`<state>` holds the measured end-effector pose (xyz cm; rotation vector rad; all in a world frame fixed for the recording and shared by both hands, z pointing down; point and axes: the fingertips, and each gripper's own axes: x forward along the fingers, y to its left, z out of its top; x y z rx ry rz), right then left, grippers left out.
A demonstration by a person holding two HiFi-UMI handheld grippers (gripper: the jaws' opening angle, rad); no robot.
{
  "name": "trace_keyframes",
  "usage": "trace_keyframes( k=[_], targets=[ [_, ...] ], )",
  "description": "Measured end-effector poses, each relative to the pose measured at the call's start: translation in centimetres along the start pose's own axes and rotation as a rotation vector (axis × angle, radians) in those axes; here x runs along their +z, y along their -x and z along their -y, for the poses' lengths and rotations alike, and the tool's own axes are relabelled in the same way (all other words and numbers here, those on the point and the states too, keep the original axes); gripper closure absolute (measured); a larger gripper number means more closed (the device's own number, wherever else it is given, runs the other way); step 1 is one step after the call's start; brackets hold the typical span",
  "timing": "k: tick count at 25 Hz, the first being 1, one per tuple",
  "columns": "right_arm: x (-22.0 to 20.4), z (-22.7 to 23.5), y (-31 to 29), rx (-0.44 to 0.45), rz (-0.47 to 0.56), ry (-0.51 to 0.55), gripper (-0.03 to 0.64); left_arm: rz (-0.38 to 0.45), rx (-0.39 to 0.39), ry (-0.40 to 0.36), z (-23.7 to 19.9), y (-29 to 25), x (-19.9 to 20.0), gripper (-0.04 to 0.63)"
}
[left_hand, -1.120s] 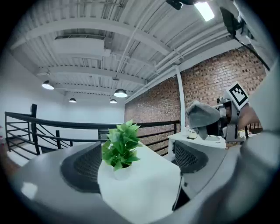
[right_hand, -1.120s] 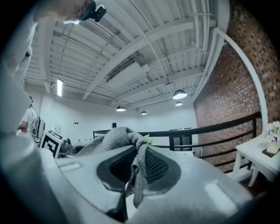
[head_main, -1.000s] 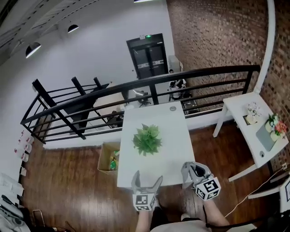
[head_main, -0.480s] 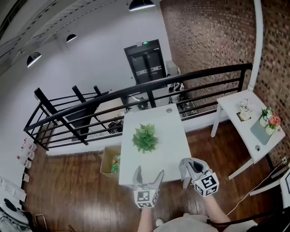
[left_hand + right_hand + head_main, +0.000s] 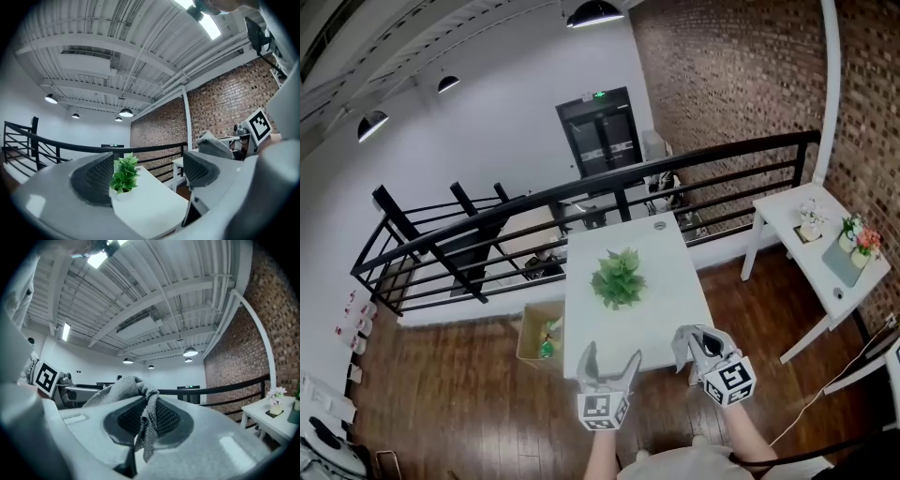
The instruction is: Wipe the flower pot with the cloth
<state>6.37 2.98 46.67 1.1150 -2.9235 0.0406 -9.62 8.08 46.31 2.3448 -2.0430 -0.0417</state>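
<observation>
Our left gripper (image 5: 145,171) has its jaws apart, lately closing, on nothing; between them we see the flower pot (image 5: 121,194) on the white table (image 5: 154,213), cloth (image 5: 213,144) at right

No words or numbers can be read. A small green lit sign (image 5: 598,94) sits above the dark double door (image 5: 602,136) at upper centre of the head view, its lettering too small to make out. The marker cube (image 5: 602,410) on the left gripper (image 5: 611,356), like that on the right gripper (image 5: 692,341), bears only black-and-white square patterns.
</observation>
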Motion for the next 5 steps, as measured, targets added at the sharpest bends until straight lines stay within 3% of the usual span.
trace_keyframes(
  k=[5],
  targets=[
    [-0.3,-2.4,0.2,-0.018,-0.011,-0.016,0.600,-0.008,-0.004,-0.013,-1.7,2.4,0.2,0.107]
  ],
)
